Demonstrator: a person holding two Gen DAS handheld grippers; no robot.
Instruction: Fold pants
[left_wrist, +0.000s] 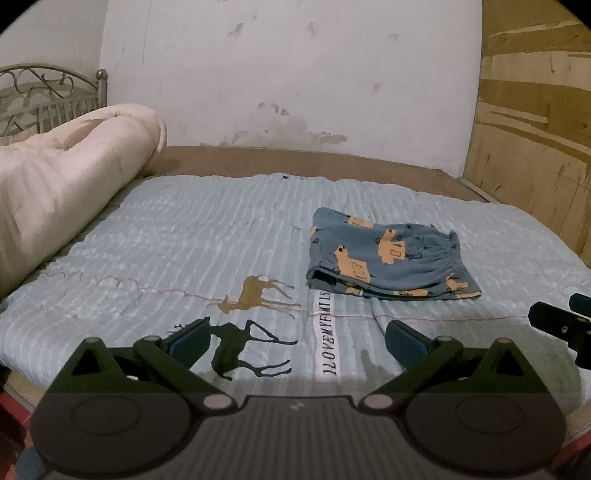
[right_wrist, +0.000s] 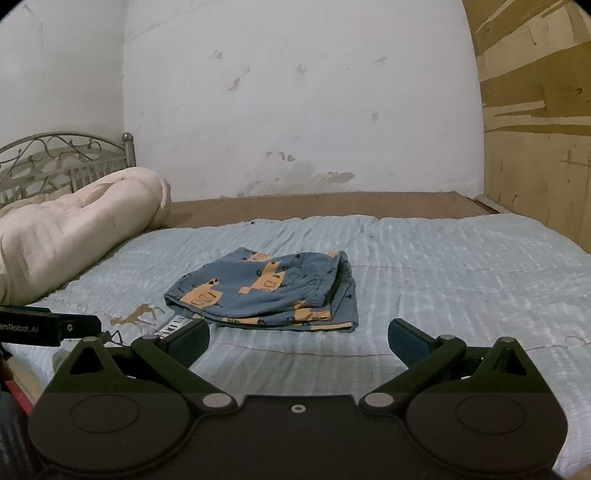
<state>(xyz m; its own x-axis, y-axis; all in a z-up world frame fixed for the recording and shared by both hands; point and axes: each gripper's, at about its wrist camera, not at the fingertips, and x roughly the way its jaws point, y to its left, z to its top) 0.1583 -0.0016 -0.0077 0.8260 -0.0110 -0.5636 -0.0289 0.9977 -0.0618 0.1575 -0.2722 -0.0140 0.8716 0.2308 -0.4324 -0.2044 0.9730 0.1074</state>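
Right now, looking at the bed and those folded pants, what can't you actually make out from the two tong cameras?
- Pants: inner layers and underside hidden by the top fold, both views.
- White strip of lettering: far end runs under the pants in the left wrist view; nearly hidden by the left tongs in the right wrist view.
- Right tongs: cut off by the left wrist view's edge.
- Metal headboard: lower part hidden by the rolled cream quilt.
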